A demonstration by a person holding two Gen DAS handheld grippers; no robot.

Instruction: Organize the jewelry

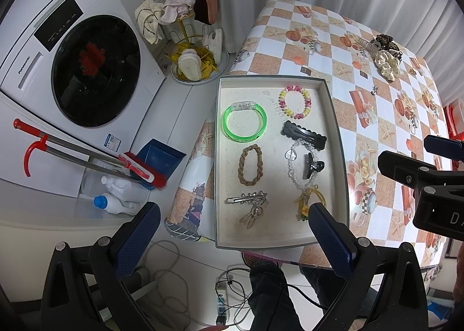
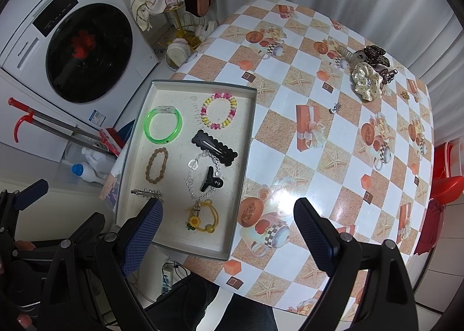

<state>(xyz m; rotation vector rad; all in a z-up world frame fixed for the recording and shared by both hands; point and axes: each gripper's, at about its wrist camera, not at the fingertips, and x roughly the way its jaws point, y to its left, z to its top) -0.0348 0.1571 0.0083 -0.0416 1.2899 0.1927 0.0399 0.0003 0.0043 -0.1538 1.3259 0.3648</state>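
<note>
A shallow grey tray sits at the left edge of the checked table. In it lie a green bangle, a pink-yellow coil bracelet, a black snap clip, a braided brown tie, a clear bead bracelet, a small black claw clip and a yellow sunflower tie. Scrunchies and clips lie loose at the far right. My left gripper hovers open over the tray's near end. My right gripper is open above the tray's near right corner.
A small silver earring lies on the tablecloth mid-table. A washing machine, a red broom with blue dustpan and bottles stand on the floor left of the table. A red stool is at the right. Cables and a person's legs lie below.
</note>
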